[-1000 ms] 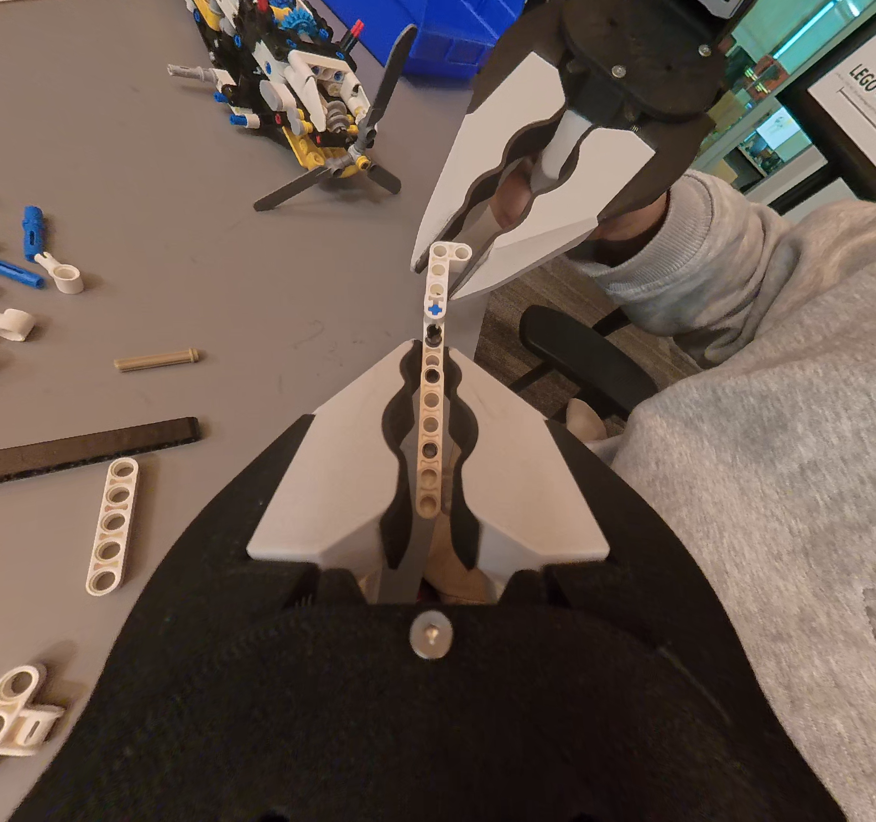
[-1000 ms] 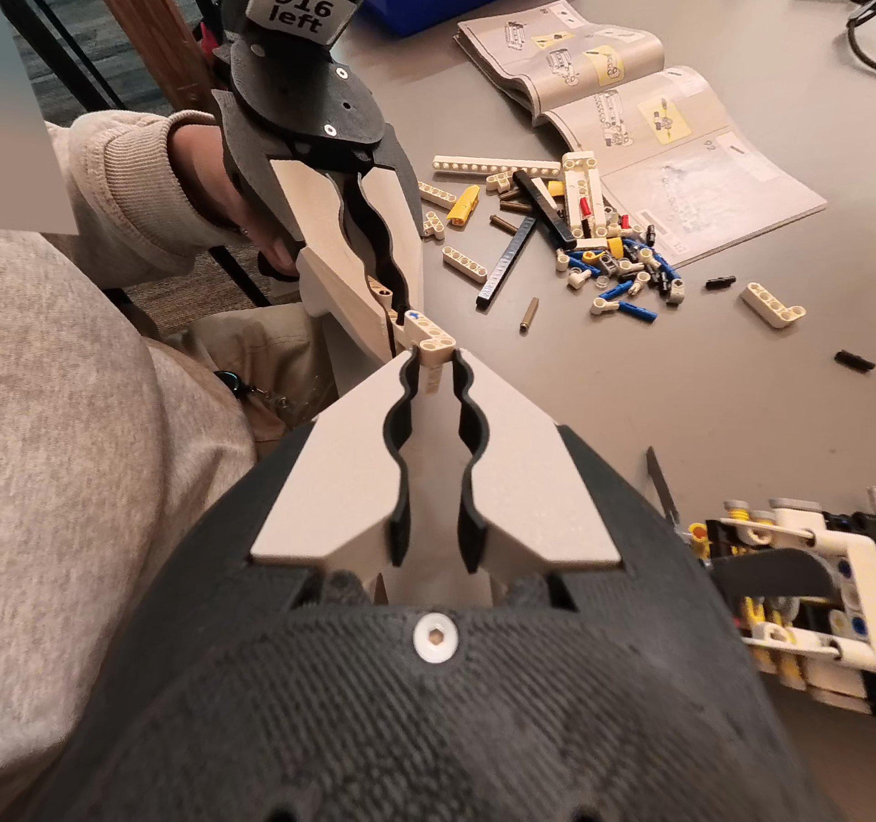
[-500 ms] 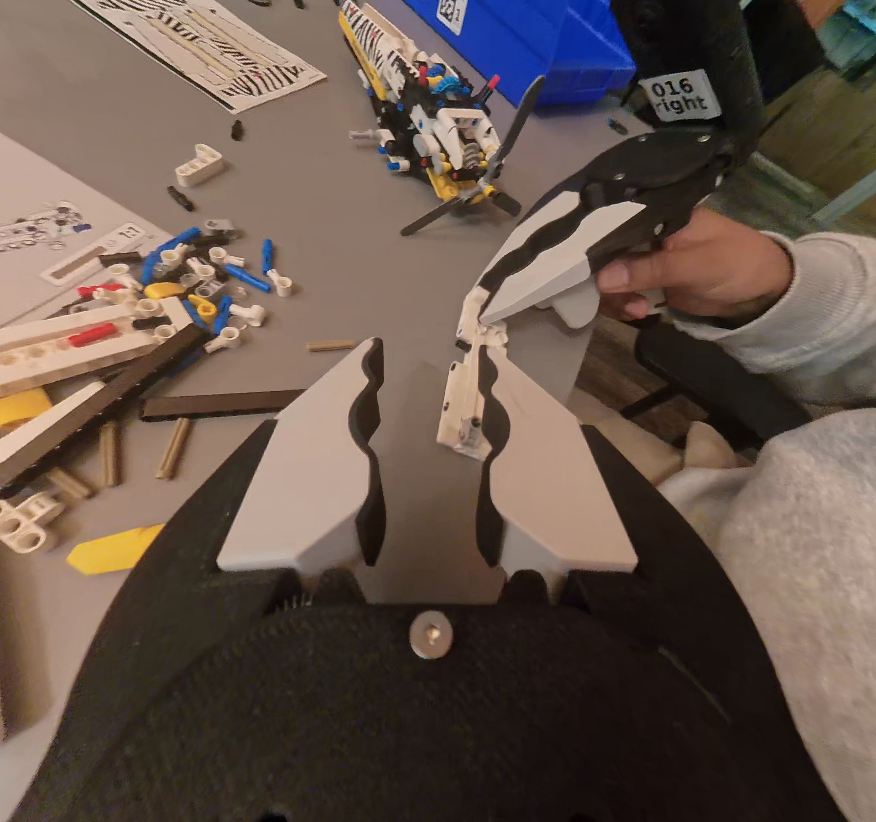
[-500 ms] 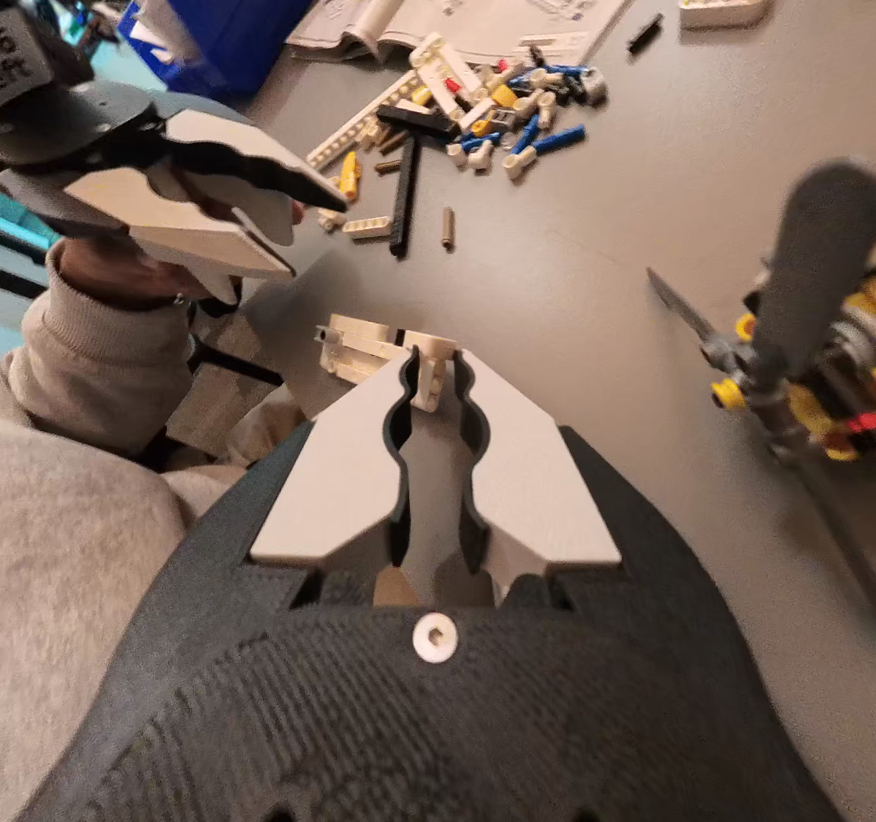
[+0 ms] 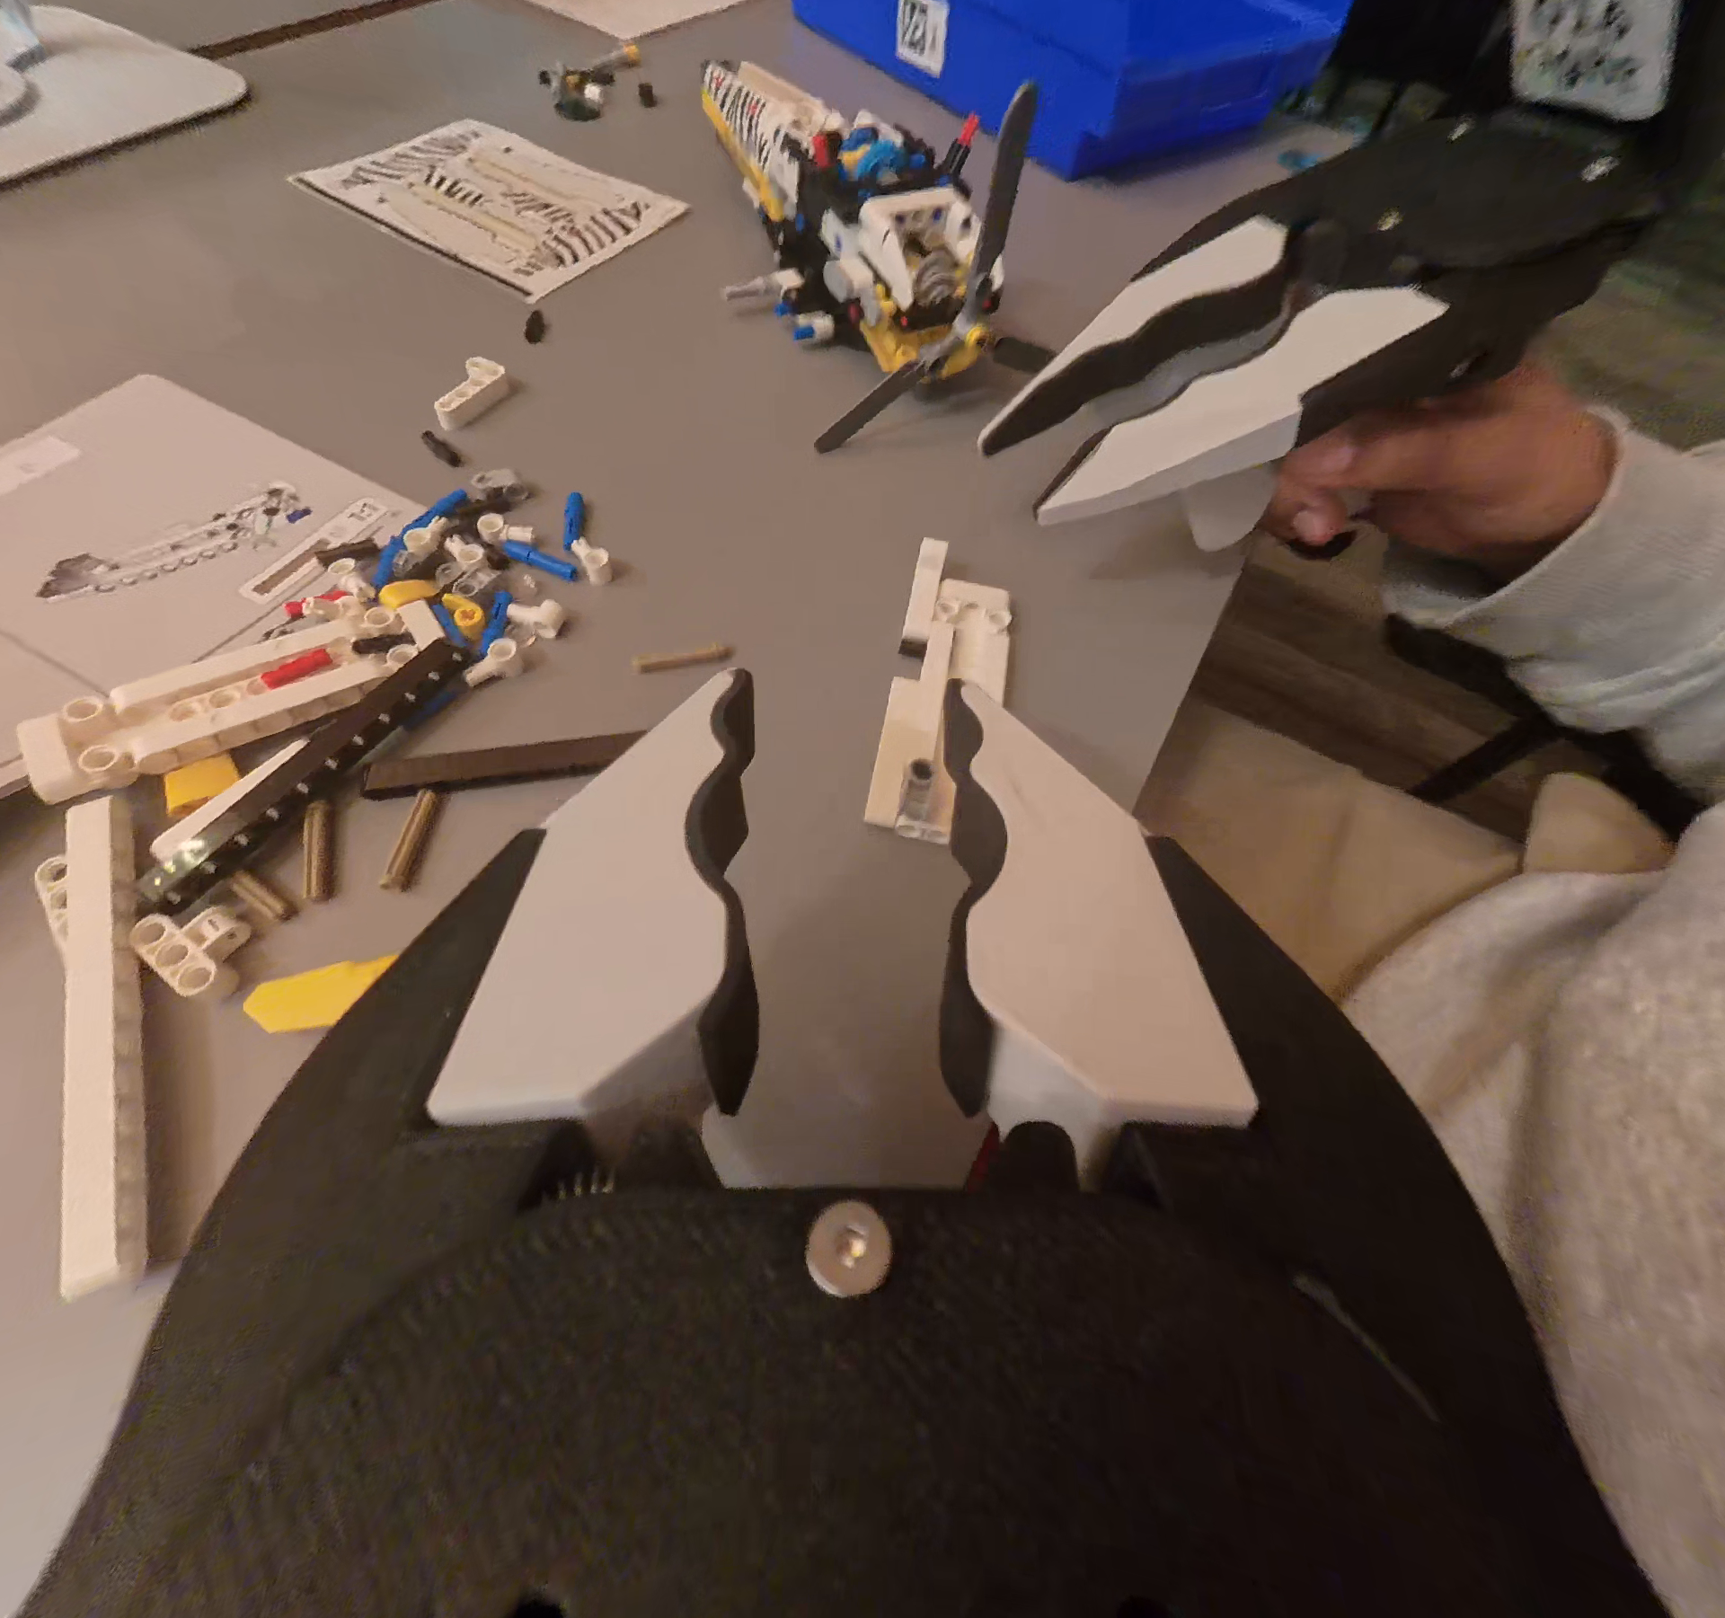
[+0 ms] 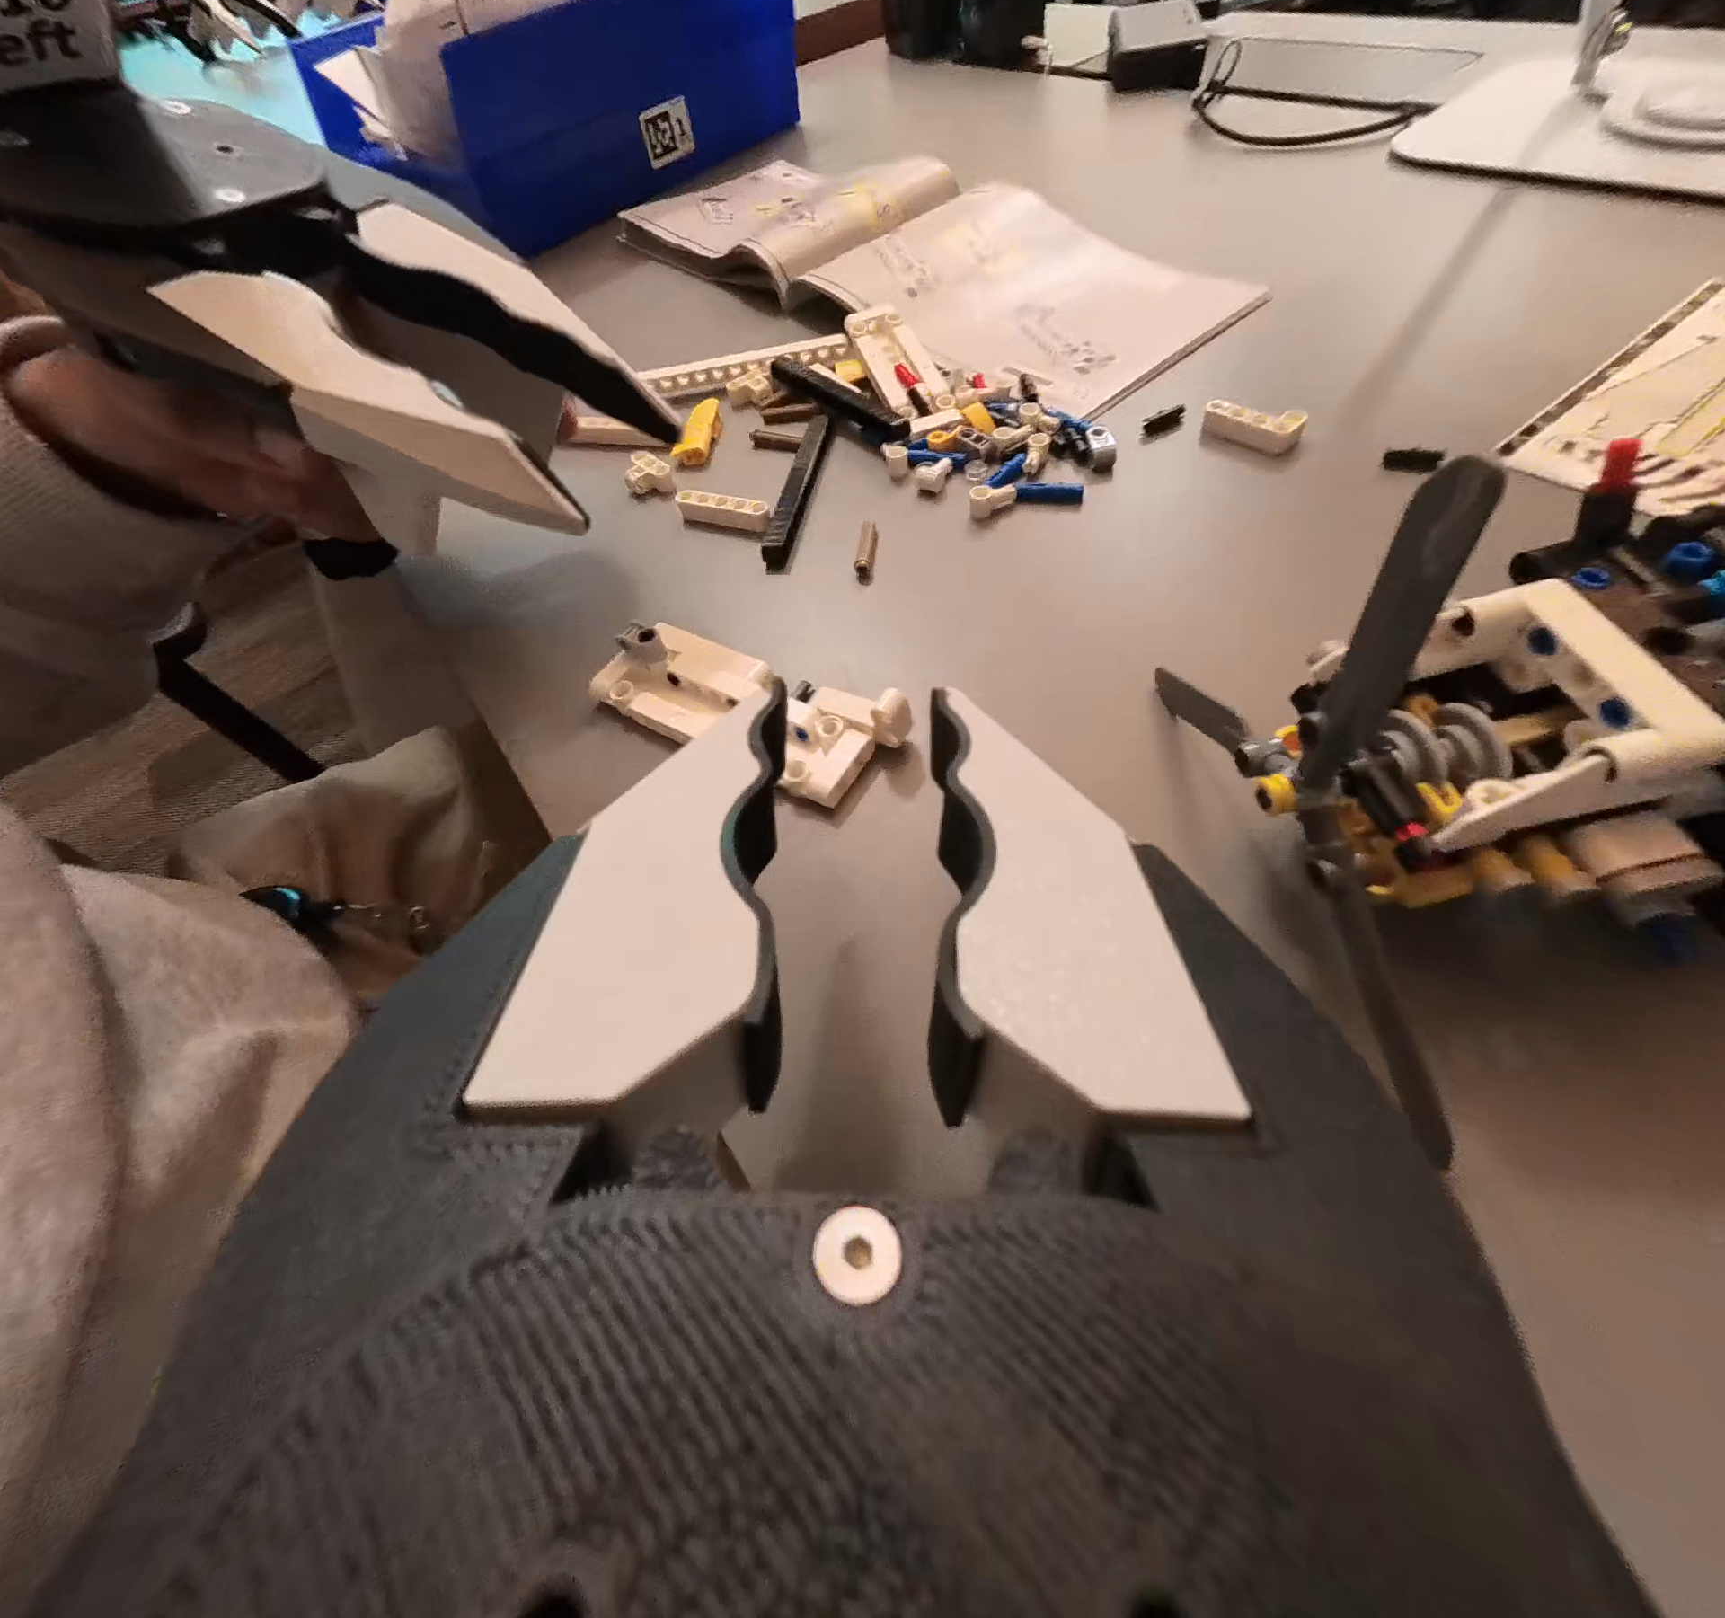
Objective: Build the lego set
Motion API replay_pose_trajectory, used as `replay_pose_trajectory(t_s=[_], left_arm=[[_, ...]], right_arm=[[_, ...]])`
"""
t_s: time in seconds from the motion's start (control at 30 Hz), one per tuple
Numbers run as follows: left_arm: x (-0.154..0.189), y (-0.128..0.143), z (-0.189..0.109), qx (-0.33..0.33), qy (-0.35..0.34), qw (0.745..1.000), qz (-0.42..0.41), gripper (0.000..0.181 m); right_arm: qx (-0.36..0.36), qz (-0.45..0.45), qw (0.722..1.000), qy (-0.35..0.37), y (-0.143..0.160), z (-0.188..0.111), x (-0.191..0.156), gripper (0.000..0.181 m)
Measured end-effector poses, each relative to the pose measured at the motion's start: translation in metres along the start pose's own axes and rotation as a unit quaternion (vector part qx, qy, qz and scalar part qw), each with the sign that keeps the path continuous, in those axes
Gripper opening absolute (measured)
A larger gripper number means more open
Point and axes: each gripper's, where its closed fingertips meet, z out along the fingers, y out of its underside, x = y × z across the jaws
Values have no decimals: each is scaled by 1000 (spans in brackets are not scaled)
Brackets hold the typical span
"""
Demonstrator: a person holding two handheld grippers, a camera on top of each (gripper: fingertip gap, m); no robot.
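A white sub-assembly of beams and panels (image 5: 971, 640) lies flat on the grey table near its front edge. My left gripper (image 5: 845, 694) is open and empty, its tips just short of the piece, which lies by the right finger. In the right wrist view the same sub-assembly (image 6: 691, 686) lies just beyond my right gripper (image 6: 856, 698), which is open and empty. The right gripper also shows in the left wrist view (image 5: 1013, 481), raised above the table. The left gripper shows in the right wrist view (image 6: 625, 479), also raised. The partly built plane model (image 5: 877, 238) with a grey propeller stands farther back.
A pile of loose parts (image 5: 448, 574) lies left of the sub-assembly, with long white and black beams. An open instruction booklet (image 6: 933, 257), a sticker sheet (image 5: 495, 206) and a blue bin (image 5: 1073, 14) lie behind. The plane (image 6: 1493, 733) is close on the right gripper's right.
Both grippers held the white sub-assembly in the air a second ago. The left opened first, then the right set it on the table and opened. Both have drawn back.
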Motion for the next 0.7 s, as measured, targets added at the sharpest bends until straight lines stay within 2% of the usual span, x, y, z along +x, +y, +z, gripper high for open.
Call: replay_pose_trajectory(t_s=[0.07,0.17,0.37,0.57,0.7], left_arm=[[0,11,4,-19,-13,1000,8,40],[7,22,7,-28,10,1000,-3,40],[2,19,8,-9,32,997,-69,35],[3,-4,2,71,44,991,-104,23],[7,-4,4,68,62,989,-114,23]], right_arm=[[-14,-15,1000,5,5,2,-1,34],[-44,-40,998,-14,13,5,-8,45],[-58,-45,996,-42,17,6,-16,50],[-73,-66,995,14,18,6,-2,56],[-89,-54,994,38,22,9,6,54]])
